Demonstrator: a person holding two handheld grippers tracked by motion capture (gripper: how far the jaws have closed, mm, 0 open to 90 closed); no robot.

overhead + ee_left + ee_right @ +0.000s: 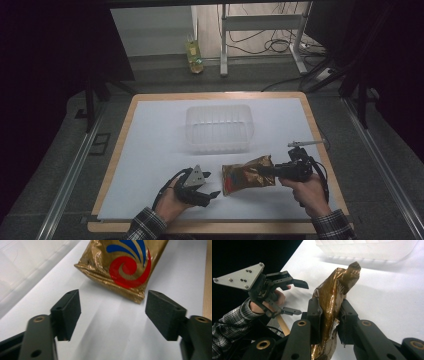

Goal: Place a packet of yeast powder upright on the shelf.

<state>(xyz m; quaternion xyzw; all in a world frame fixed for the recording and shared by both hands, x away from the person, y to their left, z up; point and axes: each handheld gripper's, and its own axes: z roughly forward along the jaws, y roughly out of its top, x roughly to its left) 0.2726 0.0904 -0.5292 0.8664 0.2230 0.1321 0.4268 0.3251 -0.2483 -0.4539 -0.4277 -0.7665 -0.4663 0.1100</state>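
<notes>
The right gripper is clamping the gold bag; the left gripper is waiting, jaws spread. Next, probably into the bin.

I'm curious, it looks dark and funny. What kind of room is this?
Probably a lab or workshop set up for recording. A table covered in white paper stands between dark curtains, with cables on the floor behind, and a person holds a gripper in each hand.
</notes>
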